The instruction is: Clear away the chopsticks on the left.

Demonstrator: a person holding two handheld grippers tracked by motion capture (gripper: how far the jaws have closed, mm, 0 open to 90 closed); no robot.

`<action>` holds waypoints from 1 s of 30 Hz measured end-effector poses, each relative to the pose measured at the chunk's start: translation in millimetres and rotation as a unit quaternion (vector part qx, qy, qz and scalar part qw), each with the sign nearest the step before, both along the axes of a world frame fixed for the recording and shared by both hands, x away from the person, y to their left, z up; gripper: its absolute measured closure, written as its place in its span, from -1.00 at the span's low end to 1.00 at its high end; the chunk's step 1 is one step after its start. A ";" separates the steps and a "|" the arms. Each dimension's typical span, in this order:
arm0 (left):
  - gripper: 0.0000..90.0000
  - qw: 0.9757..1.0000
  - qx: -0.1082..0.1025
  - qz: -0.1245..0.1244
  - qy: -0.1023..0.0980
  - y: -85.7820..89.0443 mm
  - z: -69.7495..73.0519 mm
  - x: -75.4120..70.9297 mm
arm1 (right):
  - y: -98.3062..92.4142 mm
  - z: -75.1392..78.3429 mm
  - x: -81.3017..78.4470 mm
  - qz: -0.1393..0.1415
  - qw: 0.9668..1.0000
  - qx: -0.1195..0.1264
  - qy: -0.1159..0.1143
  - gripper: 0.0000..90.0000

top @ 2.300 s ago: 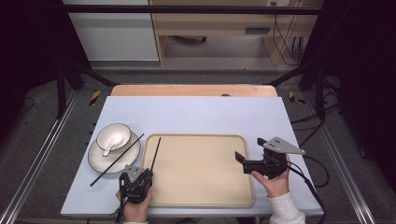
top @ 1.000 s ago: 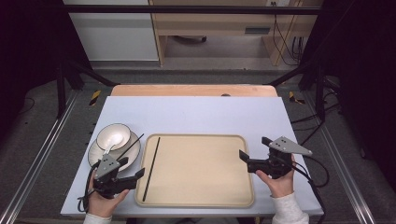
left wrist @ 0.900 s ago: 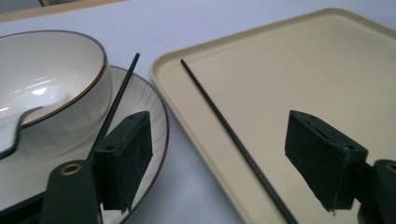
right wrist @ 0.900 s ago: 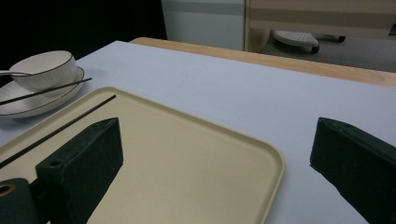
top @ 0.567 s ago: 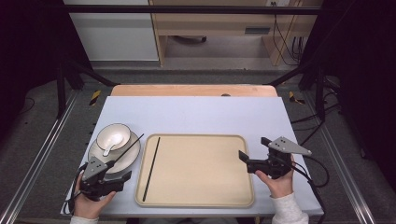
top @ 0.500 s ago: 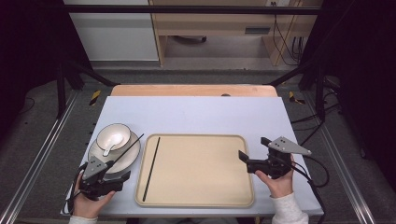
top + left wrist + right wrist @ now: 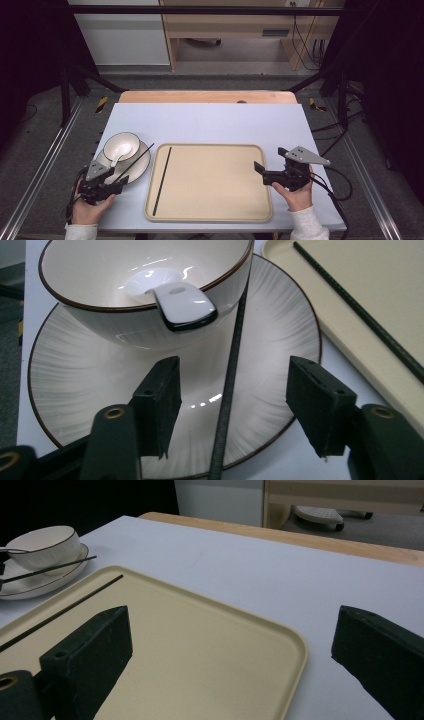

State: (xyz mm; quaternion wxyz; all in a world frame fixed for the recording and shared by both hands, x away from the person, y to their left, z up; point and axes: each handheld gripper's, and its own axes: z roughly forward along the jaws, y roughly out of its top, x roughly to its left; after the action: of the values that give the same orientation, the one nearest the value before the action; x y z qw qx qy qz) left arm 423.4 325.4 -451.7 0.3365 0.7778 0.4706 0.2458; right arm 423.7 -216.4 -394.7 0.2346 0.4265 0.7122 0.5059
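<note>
1. While your left gripper (image 7: 227, 405) hangs low over the near rim of the plate (image 7: 75, 375), its fingers (image 7: 160, 395) have just been closing and now stand part open, with the chopstick (image 7: 231, 390) between them; neither pad presses on it.
2. That chopstick is thin, black and straight. It lies across the plate, leaning against the side of the bowl (image 7: 115, 325), and its near end juts past the plate's edge toward you.
3. Your bowl is white with a dark rim, sits on the ribbed white plate, and holds a white spoon (image 7: 175, 302) whose handle hangs over the rim.
4. On the bench (image 7: 225, 120), a second chopstick (image 7: 162, 180) lies along the left side of the beige tray (image 7: 215, 210), just right of the plate.
5. Your right gripper (image 7: 230, 655) hovers at the tray's right edge, fingers (image 7: 95, 650) spread wide, holding nothing.
</note>
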 end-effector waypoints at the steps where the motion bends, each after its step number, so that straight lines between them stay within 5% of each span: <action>1: -0.05 1.000 0.000 0.001 -0.001 -0.1 -1.0 1.6 | 0.0 -0.2 0.1 -0.001 1.000 -0.002 -0.001 -0.93; 11: 0.47 0.999 0.027 -0.004 0.022 -2.1 -8.5 8.7 | 0.2 -0.2 -0.2 -0.002 1.000 -0.002 0.000 -0.93; 16: 0.66 0.999 0.023 -0.001 0.023 -0.8 -8.6 8.4 | 1.3 -1.2 0.2 -0.001 1.000 -0.004 0.002 -0.93; 30: 0.87 0.999 0.019 -0.019 0.030 -5.8 -7.8 6.9 | 1.5 -2.1 0.8 -0.001 1.000 -0.006 0.004 -0.93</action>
State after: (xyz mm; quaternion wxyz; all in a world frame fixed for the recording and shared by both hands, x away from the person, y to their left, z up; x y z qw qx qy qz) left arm 430.3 319.6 -459.5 0.3115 0.7999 0.4612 0.2247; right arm 424.5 -214.9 -396.8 0.2349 0.4282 0.7157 0.4992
